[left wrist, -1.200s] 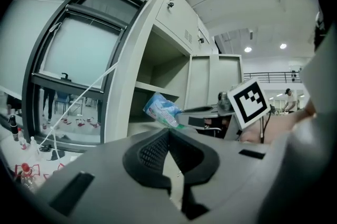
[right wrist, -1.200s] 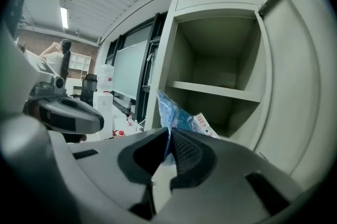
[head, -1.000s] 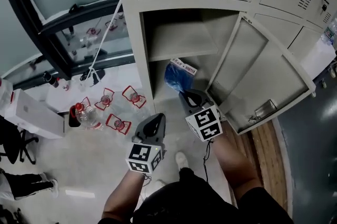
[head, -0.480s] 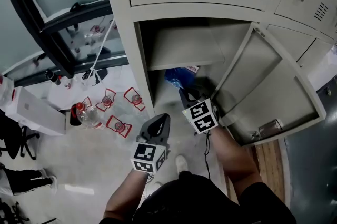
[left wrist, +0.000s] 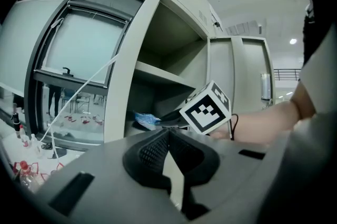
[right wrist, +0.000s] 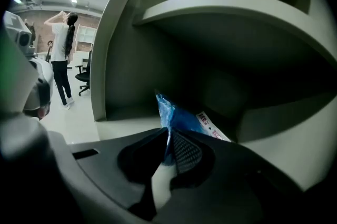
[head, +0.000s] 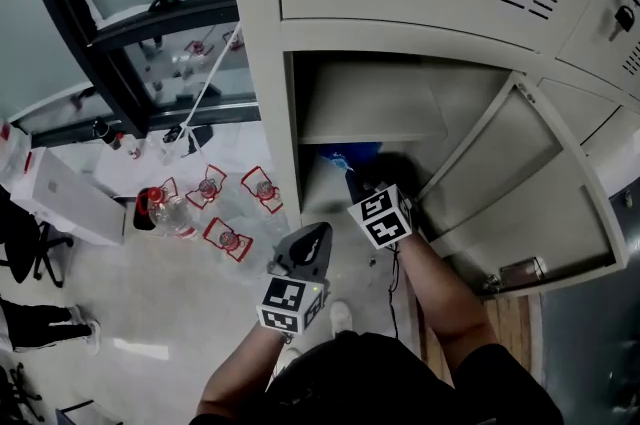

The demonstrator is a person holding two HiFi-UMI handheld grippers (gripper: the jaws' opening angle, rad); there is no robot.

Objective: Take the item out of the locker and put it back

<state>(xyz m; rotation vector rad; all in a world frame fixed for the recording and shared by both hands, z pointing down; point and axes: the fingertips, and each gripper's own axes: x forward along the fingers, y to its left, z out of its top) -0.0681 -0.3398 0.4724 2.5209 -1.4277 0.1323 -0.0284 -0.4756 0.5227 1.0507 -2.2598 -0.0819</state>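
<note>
The item is a blue plastic bag [head: 343,154] with a white label, low inside the open locker compartment [head: 312,183] under its shelf [head: 370,105]. My right gripper [head: 356,179] reaches into that compartment. In the right gripper view its jaws are shut on the bag's near edge [right wrist: 176,116], at the tips of the right gripper [right wrist: 168,134]. My left gripper [head: 320,231] hangs outside the locker, lower left of the opening, shut with nothing in it. The left gripper view shows its closed tips [left wrist: 167,132], the bag [left wrist: 144,119] and the right gripper's marker cube [left wrist: 206,109].
The locker door [head: 520,183] stands open to the right. Several bottles with red labels [head: 210,203] and a white box [head: 60,205] lie on the floor to the left, below a dark window frame [head: 150,23]. A person [right wrist: 62,65] stands far off in the room.
My right gripper has moved deeper into the compartment with the blue bag, which now lies mostly under the shelf's shadow. The left gripper has hardly moved.
</note>
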